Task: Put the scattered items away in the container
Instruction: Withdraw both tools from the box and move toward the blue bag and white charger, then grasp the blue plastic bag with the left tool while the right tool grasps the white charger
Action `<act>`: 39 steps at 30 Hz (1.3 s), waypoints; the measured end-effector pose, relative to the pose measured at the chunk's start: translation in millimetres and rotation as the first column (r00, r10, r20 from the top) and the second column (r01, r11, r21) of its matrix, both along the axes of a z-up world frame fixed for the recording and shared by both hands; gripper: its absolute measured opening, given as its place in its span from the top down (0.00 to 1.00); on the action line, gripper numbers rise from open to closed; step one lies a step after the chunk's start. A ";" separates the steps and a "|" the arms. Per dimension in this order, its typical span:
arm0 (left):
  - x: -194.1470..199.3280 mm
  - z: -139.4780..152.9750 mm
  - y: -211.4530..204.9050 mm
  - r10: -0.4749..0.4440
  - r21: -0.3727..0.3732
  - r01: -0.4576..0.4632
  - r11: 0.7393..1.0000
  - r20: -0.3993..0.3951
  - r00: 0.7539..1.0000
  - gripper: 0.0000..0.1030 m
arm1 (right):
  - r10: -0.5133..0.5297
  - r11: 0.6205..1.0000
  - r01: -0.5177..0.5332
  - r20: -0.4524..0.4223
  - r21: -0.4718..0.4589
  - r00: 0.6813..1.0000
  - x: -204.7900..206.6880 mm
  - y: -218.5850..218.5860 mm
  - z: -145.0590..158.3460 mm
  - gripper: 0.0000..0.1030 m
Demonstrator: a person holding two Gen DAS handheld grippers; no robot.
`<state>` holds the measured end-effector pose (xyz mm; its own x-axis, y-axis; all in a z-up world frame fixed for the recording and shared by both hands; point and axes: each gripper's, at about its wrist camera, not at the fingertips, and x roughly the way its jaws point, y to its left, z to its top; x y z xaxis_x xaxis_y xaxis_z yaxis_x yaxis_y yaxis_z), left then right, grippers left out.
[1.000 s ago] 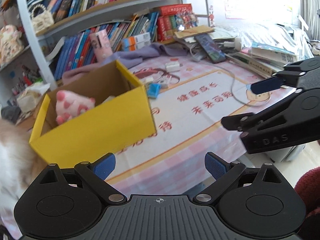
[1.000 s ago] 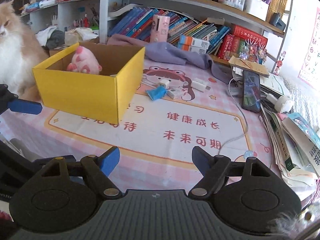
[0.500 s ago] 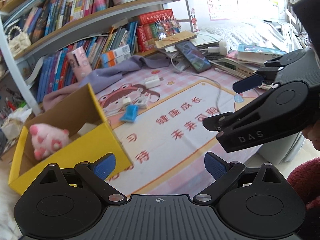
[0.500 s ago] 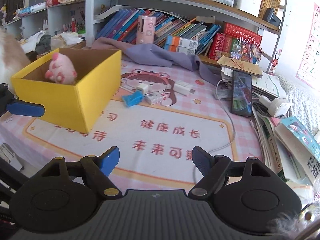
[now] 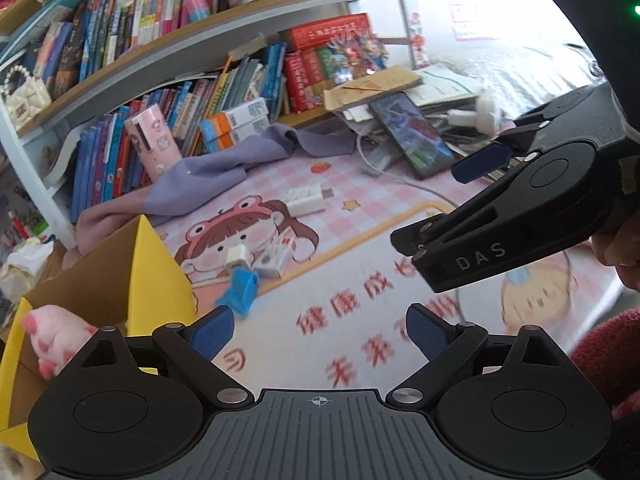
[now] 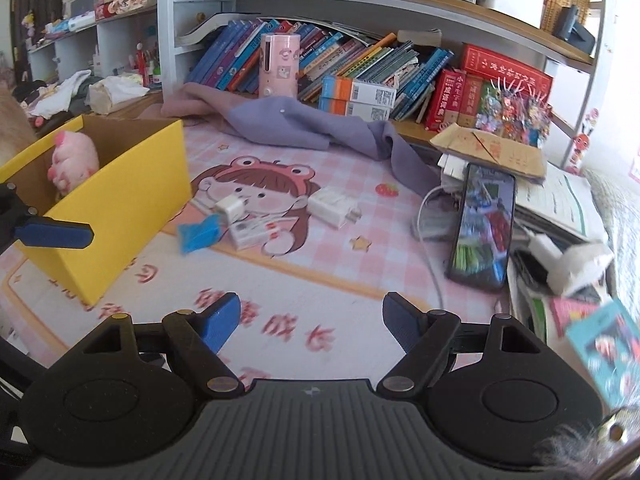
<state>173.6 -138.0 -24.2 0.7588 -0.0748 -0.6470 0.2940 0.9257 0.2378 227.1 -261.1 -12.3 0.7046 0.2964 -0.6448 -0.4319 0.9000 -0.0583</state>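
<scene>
Both hand-held grippers, left (image 5: 319,331) and right (image 6: 311,318), hung open and empty above the desk (image 6: 320,276), loose chargers (image 6: 334,207) clustered beside the yellow box (image 6: 132,200), so a careless grab risked snagging the white cable (image 6: 434,272).

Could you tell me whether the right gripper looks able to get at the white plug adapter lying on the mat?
Probably yes: the right gripper is open and empty, and only bare mat lies between it and the white plug adapter, which lies apart from its neighbours.
</scene>
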 end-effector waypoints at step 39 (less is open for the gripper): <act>166.4 -66.3 25.9 0.556 0.037 -0.558 0.829 -0.153 0.817 0.42 | 0.223 0.972 -0.220 0.029 -0.080 0.974 220.7 29.1 -68.3 0.47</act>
